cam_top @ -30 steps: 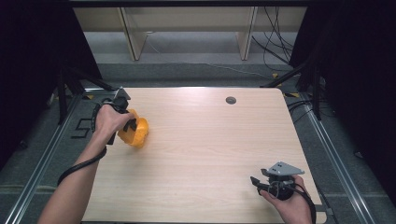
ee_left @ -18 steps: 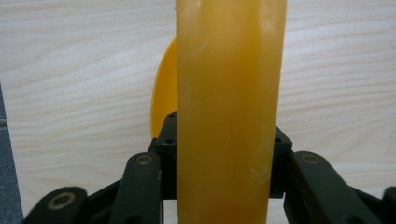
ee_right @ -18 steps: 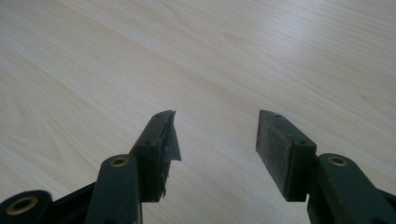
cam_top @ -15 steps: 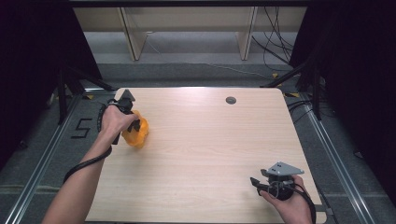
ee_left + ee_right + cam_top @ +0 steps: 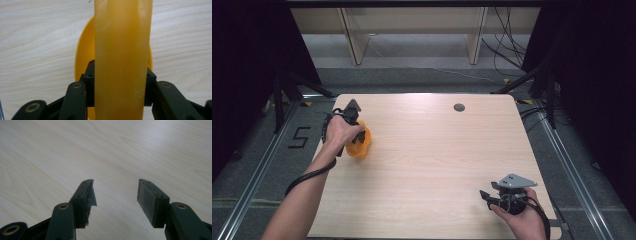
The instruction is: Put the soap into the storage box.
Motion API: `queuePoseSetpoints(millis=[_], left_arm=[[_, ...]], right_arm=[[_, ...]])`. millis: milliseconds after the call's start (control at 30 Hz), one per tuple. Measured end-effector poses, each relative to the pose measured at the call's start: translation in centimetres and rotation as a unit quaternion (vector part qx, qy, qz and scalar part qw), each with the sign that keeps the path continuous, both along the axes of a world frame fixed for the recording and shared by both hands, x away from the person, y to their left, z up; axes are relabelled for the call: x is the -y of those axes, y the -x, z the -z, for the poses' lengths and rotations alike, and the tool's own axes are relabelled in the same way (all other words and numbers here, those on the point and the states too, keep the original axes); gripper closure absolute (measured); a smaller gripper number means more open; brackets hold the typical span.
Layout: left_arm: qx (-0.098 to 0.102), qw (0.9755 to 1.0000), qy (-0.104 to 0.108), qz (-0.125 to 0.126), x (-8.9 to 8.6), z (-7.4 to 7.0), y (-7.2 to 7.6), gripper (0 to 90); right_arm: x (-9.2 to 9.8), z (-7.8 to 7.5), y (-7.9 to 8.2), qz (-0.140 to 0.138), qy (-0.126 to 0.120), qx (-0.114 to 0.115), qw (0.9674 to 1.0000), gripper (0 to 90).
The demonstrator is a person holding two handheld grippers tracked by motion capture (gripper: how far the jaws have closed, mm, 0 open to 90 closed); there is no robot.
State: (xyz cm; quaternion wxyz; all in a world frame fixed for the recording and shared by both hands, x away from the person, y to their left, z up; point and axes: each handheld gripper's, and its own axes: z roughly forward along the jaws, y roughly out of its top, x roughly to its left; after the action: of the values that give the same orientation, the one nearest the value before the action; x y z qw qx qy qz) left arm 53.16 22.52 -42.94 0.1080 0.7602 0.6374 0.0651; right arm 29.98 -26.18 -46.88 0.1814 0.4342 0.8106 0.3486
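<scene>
Orange translucent plastic cup [image 5: 122,57] sits clamped in my left claw [image 5: 357,139], its jaws pressed against both sides of it, near the left edge of the pale wooden surface [image 5: 437,150]. My right claw [image 5: 115,195] rests well apart at the near right corner, jaws spread and holding nothing.

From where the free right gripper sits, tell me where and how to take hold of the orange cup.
Grip the orange cup across its side wall, as the left gripper does now, jaws on either side of the body. The right gripper is open over the bare table; probably come from the cup's right side, since the left hand covers the other.
</scene>
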Motion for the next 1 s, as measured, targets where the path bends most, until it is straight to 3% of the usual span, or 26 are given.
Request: queuePoseSetpoints(millis=[133,267,300,433,467,600,667,767,967,1000], left_arm=[[0.003,1.0,-0.001,0.006,-0.1,0.0,0.0,60.1],[0.003,1.0,0.003,-0.001,-0.1,-0.1,0.1,59.0],[0.01,0.9999,0.004,-0.012,0.1,-0.2,0.1,59.0],[0.023,0.9997,0.007,-0.007,0.1,-1.1,0.5,51.1],[0.023,0.9997,0.007,-0.007,0.1,-1.1,0.5,49.9],[0.043,0.9988,0.02,-0.006,-0.2,-1.8,1.1,42.8],[0.053,0.9983,0.021,-0.009,-0.5,-2.2,1.4,38.9],[0.061,0.9979,0.02,-0.007,-0.6,-2.6,1.8,35.4],[0.088,0.9956,0.028,0.013,-1.0,-4.1,3.5,30.8],[0.102,0.9944,0.026,0.011,-1.1,-4.3,3.8,30.8]], right_arm=[[-0.1,0.0,0.0,0.004,-0.004,-0.004,1.0,46.9],[-0.1,0.1,0.0,0.003,-0.002,-0.002,1.0,46.5],[-0.1,0.0,0.0,0.004,-0.004,-0.005,1.0,46.2],[-0.1,-0.1,0.1,0.01,-0.005,-0.012,0.9999,45.2],[-0.1,0.1,-0.1,0.003,-0.002,-0.003,1.0,45.1],[-0.2,0.0,0.1,0.014,-0.01,-0.01,0.9998,44.4],[0.0,0.0,-0.1,0.003,0.004,0.006,1.0,44.4],[0.0,0.0,-0.1,0.004,0.006,0.007,0.9999,44.3],[0.0,0.0,0.0,0.009,0.007,-0.001,0.9999,44.2],[0.0,0.0,0.0,0.009,0.008,0.0,0.9999,44.2]])
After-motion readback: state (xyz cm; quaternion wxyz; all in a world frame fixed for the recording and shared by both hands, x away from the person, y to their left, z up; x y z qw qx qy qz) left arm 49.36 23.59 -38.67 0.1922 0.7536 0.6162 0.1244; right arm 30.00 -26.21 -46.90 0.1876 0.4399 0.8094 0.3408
